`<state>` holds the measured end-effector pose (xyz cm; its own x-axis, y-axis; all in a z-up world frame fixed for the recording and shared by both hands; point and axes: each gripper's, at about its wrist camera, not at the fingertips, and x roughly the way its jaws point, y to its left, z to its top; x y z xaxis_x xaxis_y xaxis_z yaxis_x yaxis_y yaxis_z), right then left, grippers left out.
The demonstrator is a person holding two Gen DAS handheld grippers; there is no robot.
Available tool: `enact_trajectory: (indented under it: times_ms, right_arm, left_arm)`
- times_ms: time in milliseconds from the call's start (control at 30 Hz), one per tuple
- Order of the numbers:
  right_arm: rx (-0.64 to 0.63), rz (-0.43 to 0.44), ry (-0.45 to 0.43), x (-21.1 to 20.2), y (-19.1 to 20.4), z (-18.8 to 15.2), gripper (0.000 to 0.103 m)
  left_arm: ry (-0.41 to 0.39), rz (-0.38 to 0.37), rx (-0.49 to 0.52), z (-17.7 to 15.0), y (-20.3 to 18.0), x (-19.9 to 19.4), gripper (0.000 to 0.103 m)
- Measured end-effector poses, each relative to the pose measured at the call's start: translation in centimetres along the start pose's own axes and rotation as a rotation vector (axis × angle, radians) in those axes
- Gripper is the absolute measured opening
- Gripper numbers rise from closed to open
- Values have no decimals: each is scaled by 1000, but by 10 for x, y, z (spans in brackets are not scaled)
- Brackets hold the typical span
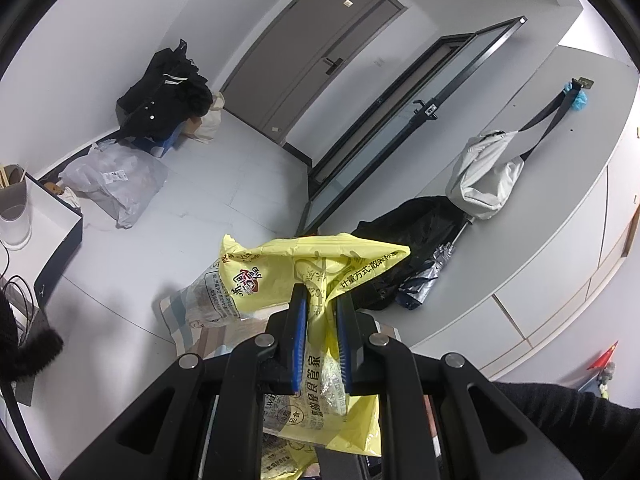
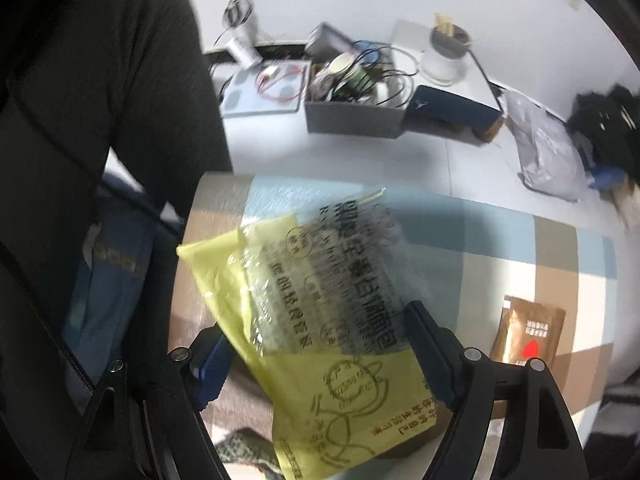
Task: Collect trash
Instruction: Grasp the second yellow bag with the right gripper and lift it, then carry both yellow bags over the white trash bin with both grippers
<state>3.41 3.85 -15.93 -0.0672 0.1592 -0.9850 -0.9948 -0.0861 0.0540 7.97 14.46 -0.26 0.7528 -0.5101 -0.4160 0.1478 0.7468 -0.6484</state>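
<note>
Left hand-held gripper [image 1: 322,300] is pressed together on a fold of the yellow plastic bag [image 1: 304,264], pinching the film between its blue pads so the bag hangs in the air above the checked rug [image 2: 500,248] on the floor; printed clear wrapping shows through or against the yellow film, though I cannot tell whether it is inside the bag or merely lying against it. Right hand-held gripper [image 2: 316,352] points down with its jaws spread wide, and the same bag hangs in the gap between them, the pads not visibly pressing on it; this view is smeared, so fine contact is hard to judge. A brown snack packet [image 2: 528,332] lies flat on the rug near its right edge, just beside the right finger, and looks like the next piece of trash to gather. The main risk, as I judge it, is that the thin film slips out of the left pinch, since only a narrow fold is caught and the bag's weight hangs below it. If the right jaws close now they may bunch the bag's mouth shut instead of opening it. Reaching for the flat packet could also drag rug fabric into the grip, or push the packet away. Loose wrapping could spill if the bag tilts.
</note>
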Motion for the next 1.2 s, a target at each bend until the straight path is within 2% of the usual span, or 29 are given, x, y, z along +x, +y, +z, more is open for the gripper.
enact_trajectory:
  times_ms: [67,200,333,467,633,733,933,1033,1200]
  right_arm:
    - [41,-5,-25,-2,-4,0,72]
    - [130,-42,-67,-8,-10,-4,45]
    - [200,-74,-85,-10,-16,-8,9]
    - [262,-109,-112,-17,-19,-12,6]
    - [365,-130,-188,-47,-17,-25,4]
    - [457,-117,-263,-76,-10,-39,4]
    - [654,-118,-469,-138,11,-81,4]
    - [757,-114,-574,-167,19,-108,4]
    - [882,-128,-702,-211,29,-148,4]
  left_arm:
    - [1,1,-1,1,0,1,10]
    - [2,7,0,2,-1,3,10]
    - [3,10,0,1,-1,4,10]
    - [0,21,7,0,-1,4,10]
    - [-1,37,25,-3,-4,6,10]
    - [4,35,27,-5,-8,8,9]
    - [19,32,70,-11,-25,18,10]
    - [39,26,103,-17,-39,26,10]
    - [80,1,153,-29,-66,38,10]
